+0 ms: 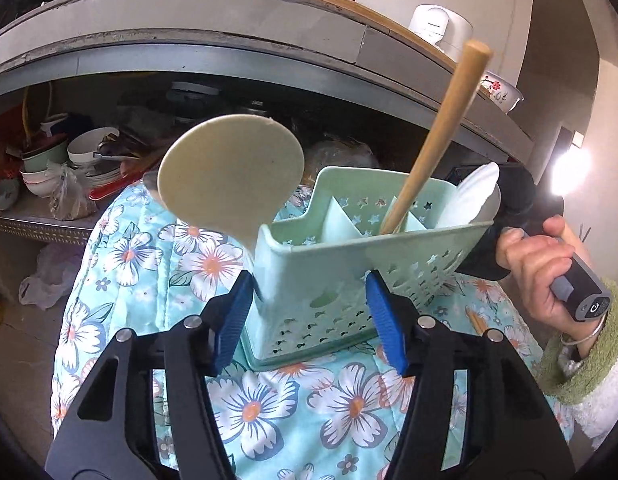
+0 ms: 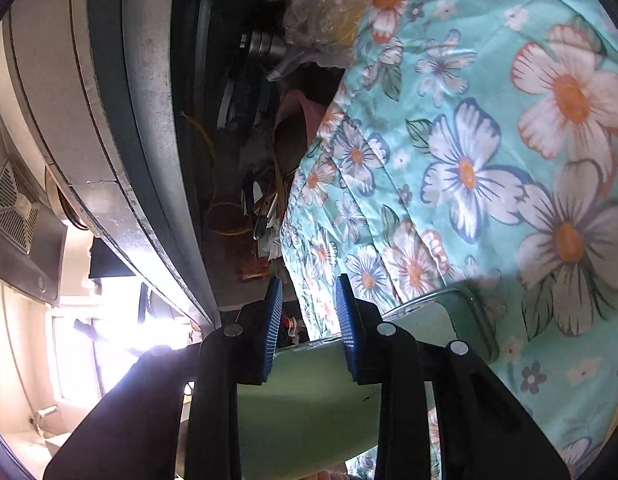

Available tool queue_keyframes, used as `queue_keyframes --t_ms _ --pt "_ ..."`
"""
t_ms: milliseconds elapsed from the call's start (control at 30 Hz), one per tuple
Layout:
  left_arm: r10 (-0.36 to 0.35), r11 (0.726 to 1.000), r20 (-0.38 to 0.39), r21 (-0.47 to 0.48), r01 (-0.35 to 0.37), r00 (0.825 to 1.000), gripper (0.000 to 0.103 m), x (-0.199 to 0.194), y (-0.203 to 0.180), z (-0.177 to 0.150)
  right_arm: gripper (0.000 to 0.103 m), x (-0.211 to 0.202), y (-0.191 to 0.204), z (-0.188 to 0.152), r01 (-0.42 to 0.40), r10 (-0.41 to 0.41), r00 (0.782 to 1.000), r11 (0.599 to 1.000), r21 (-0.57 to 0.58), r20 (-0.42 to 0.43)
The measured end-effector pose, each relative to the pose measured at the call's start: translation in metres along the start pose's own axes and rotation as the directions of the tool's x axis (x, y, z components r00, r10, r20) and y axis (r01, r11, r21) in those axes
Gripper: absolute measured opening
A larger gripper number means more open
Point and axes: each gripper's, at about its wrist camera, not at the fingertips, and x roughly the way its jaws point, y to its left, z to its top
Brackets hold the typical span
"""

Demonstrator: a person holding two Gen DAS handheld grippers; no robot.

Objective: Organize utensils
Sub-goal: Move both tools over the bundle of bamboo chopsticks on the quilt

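Hand-held gripper on the left, half open and empty, straddles the caddy; closing off-centre could tip it, spilling the rice paddle and wooden stick.

Left gripper, lower centre of frame: blue pads apart, jaws open. Right hand, right edge, green sleeve, gripping handle. Right gripper, bottom centre: rolled sideways, jaws narrowly parted.

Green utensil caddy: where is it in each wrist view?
Left wrist: green utensil caddy centre frame, tilted, between the left claw pads.
Right wrist: only its pale green wall at bottom centre, between the right claw pads.
Shared landmark: floral cloth.
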Motion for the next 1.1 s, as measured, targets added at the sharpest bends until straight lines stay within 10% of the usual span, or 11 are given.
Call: queue_keyframes --t_ms 567,867,1000,1100 --pt "-0.028 0.999 0.005 -0.037 0.028 1.000 0.057 -0.008 0.006 0.004 0.036 -0.017 -0.016 -0.015 0.003 -0.006 0.999 0.998 0.061 0.035" --pt "0.014 1.000 0.015 -0.016 -0.013 1.000 0.074 -0.052 -0.012 -0.006 0.050 -0.079 0.023 -0.038 0.080 -0.055 0.982 0.987 -0.140 0.178" --pt "0.047 0.999 -0.025 0.015 -0.046 0.999 0.084 -0.079 -0.029 -0.025 0.065 -0.128 0.045 -0.079 0.232 -0.134 0.948 0.913 -0.335 0.289" --pt "0.072 0.997 -0.105 0.019 -0.071 0.992 0.087 -0.089 -0.039 -0.051 0.079 -0.152 0.046 -0.126 0.409 -0.257 0.899 0.780 -0.474 0.354"
